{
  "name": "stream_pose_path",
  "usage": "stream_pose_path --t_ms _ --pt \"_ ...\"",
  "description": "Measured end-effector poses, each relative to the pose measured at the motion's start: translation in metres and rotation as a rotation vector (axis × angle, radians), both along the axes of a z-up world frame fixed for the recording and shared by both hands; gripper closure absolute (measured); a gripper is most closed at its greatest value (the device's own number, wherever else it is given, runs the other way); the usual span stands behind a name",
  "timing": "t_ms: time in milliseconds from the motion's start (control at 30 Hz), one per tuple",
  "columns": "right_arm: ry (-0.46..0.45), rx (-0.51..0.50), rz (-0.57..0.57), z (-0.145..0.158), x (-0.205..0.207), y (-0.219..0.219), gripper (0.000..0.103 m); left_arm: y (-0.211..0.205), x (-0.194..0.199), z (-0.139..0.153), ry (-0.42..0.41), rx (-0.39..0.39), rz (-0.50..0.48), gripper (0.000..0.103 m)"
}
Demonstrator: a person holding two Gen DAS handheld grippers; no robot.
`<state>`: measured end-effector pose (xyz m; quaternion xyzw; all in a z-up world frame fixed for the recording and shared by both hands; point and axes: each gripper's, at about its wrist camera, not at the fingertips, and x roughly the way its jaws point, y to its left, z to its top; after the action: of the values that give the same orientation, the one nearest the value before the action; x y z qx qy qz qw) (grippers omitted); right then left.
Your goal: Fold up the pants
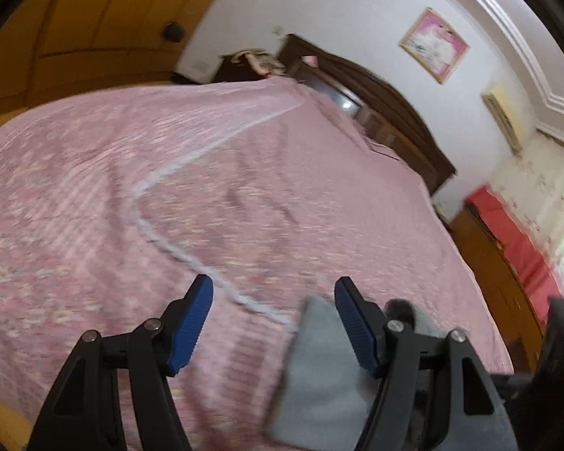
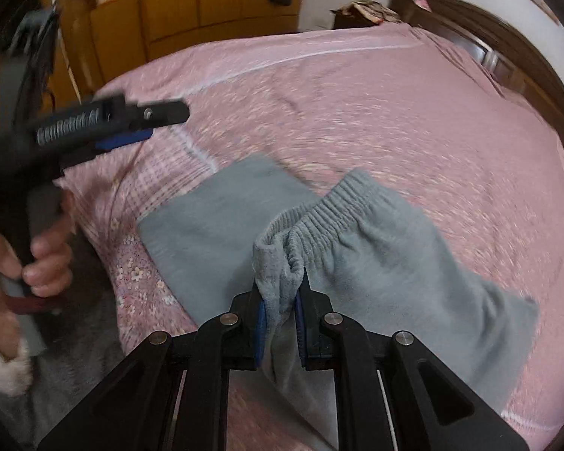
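Grey fleece pants point(image 2: 376, 259) lie on a pink bedspread point(image 2: 376, 120), partly folded, with a flat layer point(image 2: 222, 225) underneath to the left. My right gripper point(image 2: 280, 297) is shut on the bunched elastic waistband point(image 2: 319, 210) and lifts it a little. My left gripper point(image 1: 272, 293) is open and empty above the bed, with a grey corner of the pants point(image 1: 319, 376) under its right finger. In the right wrist view the left gripper point(image 2: 146, 124) is held up at the left, off the pants.
The pink bedspread point(image 1: 206, 188) covers the whole bed. A dark wooden headboard point(image 1: 394, 112) stands at the far side. A yellow wardrobe point(image 2: 206, 0) is behind the bed. A red-topped cabinet point(image 1: 507, 233) stands at the right.
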<state>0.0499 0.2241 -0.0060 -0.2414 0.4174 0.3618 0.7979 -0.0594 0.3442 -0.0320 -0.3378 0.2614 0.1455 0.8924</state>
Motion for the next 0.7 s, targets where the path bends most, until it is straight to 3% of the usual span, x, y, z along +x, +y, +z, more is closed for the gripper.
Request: stream_pose_path --t_ms 133,233,367,500,700 --pt "-0.083 0.024 0.032 0.020 -0.014 0.008 0.090 0.015 -0.004 -0.016 0.050 -0.077 -0.009 0.033" --pt "-0.103 0.052 0.076 0.038 -0.023 0.016 0.090 0.017 -0.008 -0.020 0.066 -0.080 -0.021 0.033" --pt "-0.040 -0.043 0.098 0.007 -0.024 0.044 0.090 0.018 -0.007 -0.022 0.084 -0.096 -0.016 0.033" --pt "0.061 0.002 0.062 -0.009 -0.013 0.045 0.090 0.031 -0.014 -0.035 0.044 -0.216 -0.020 0.033" --pt "0.005 -0.016 0.123 0.006 -0.026 0.049 0.090 0.037 -0.024 -0.038 0.030 -0.229 -0.019 0.033"
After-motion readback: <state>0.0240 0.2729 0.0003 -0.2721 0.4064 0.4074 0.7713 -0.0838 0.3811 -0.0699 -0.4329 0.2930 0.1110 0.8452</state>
